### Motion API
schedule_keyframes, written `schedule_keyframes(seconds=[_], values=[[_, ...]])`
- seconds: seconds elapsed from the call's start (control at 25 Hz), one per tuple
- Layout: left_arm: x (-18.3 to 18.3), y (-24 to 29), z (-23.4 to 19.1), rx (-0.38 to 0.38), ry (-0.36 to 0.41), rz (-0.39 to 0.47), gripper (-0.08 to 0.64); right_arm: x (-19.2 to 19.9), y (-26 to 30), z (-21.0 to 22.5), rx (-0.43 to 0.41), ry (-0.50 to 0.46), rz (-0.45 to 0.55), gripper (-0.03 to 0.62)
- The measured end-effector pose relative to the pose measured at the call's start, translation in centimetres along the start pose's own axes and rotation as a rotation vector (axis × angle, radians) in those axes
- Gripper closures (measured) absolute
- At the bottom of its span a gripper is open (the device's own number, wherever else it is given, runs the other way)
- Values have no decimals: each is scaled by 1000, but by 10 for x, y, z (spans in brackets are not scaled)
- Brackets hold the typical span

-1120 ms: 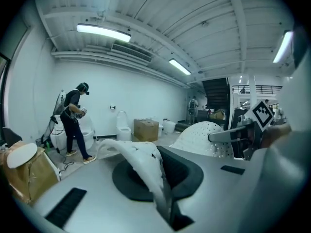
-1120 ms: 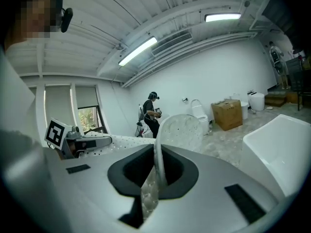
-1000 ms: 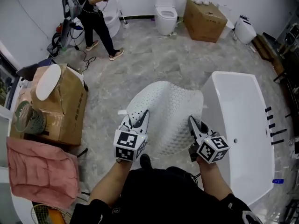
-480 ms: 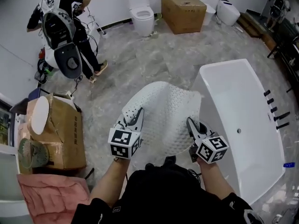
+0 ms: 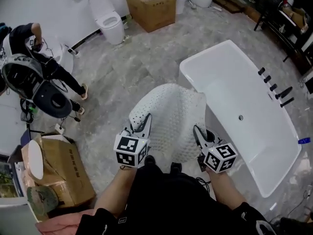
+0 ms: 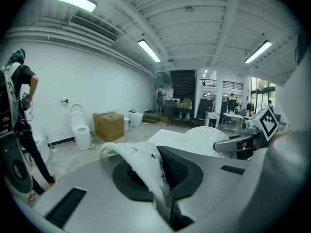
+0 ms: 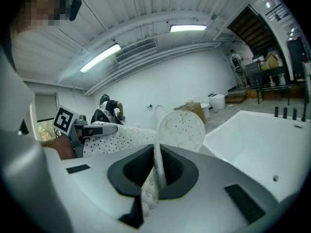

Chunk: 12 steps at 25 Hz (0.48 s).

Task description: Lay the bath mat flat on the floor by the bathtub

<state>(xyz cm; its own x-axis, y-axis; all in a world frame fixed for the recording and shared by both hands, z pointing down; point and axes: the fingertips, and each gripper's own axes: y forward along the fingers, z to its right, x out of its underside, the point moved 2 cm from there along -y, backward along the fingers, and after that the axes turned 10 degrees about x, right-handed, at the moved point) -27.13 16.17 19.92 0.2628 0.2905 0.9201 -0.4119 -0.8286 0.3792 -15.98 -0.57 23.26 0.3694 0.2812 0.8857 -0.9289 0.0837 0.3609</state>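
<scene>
A white perforated bath mat (image 5: 171, 119) hangs in the air between my two grippers, bulging forward over the grey floor just left of the white bathtub (image 5: 244, 102). My left gripper (image 5: 145, 123) is shut on the mat's near left edge, the white rim (image 6: 141, 161) pinched between its jaws. My right gripper (image 5: 198, 132) is shut on the near right edge, which stands as a thin white strip (image 7: 158, 166) between its jaws. The mat's far edge curls toward the tub's left wall. In the right gripper view the left gripper (image 7: 92, 129) shows across the mat.
A person (image 5: 34, 72) bends over gear at the far left. A toilet (image 5: 106, 18) and a cardboard box (image 5: 150, 6) stand by the back wall. Another open box (image 5: 61, 168) sits near left. Black taps (image 5: 274, 82) line the tub's right rim. My feet (image 5: 161, 163) are below the mat.
The head view has swung right and the tub now sits nearer the middle. Both grippers keep their hold on the mat, which has stayed lifted between them. The person moved leftward in view.
</scene>
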Motion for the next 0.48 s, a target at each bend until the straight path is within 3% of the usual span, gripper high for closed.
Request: schedule_keyframes(seconds=[0.28,0.48], values=[[-15,79,7,262,60,-47,540,1,-14,45,272,118,23,568],[-28,122,21,452,192,-71,540,4,-25,56,468,210,57,568]])
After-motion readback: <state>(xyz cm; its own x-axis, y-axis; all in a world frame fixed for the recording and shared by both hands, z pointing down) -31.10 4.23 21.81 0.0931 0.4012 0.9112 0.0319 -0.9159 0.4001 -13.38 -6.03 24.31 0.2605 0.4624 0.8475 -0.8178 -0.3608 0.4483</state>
